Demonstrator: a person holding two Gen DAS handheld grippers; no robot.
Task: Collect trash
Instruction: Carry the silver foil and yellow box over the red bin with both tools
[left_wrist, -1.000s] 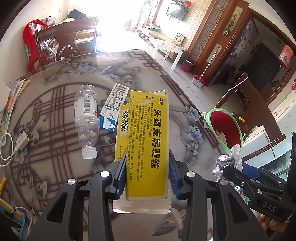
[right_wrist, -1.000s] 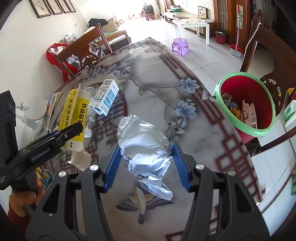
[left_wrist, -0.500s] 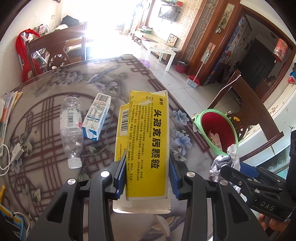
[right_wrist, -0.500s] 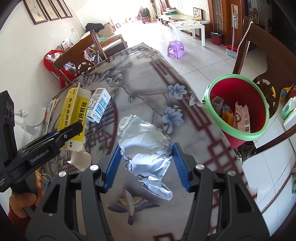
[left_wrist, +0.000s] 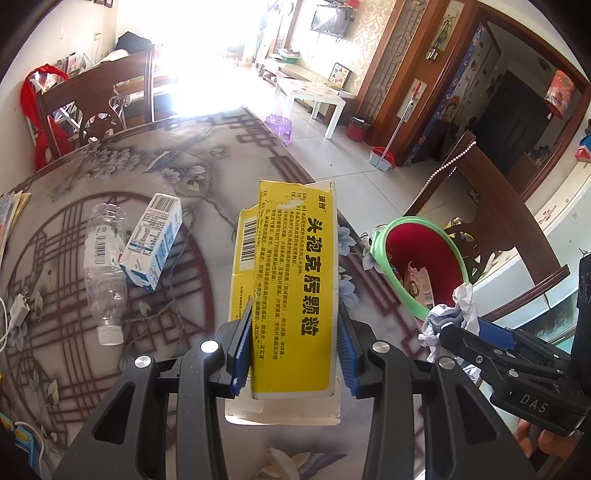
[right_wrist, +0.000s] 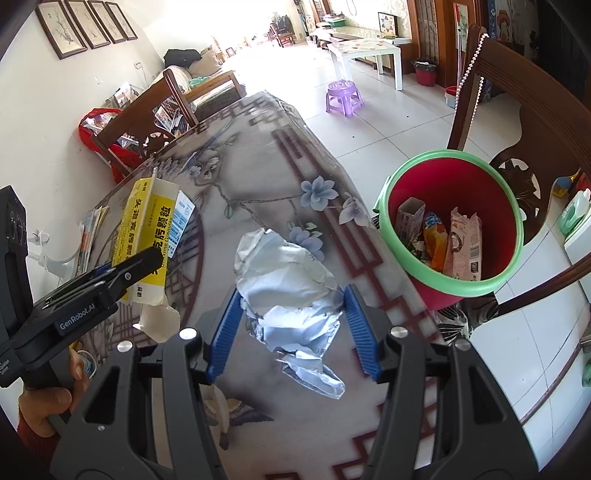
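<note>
My left gripper (left_wrist: 293, 349) is shut on a yellow carton (left_wrist: 291, 284) held above the table; the same yellow carton (right_wrist: 147, 236) shows at the left of the right wrist view. My right gripper (right_wrist: 291, 332) is shut on a crumpled silver foil wrapper (right_wrist: 291, 291), seen also as the foil wrapper (left_wrist: 448, 314) near the bin. A red bin with a green rim (right_wrist: 450, 221) stands off the table's right edge and holds several wrappers; the left wrist view shows this bin (left_wrist: 424, 258) too. A clear plastic bottle (left_wrist: 103, 266) and a blue-white milk carton (left_wrist: 153, 242) lie on the table.
The patterned table (left_wrist: 177, 177) ends just before the bin. A wooden chair (right_wrist: 517, 122) stands behind the bin, another chair (left_wrist: 99, 107) at the table's far end. Papers (left_wrist: 11, 214) and a white charger plug (left_wrist: 20, 308) lie at the left edge.
Both grippers have moved toward the bin with their loads; the bin looks larger and nearer, and the bottle and milk carton have slid left in the left wrist view.
</note>
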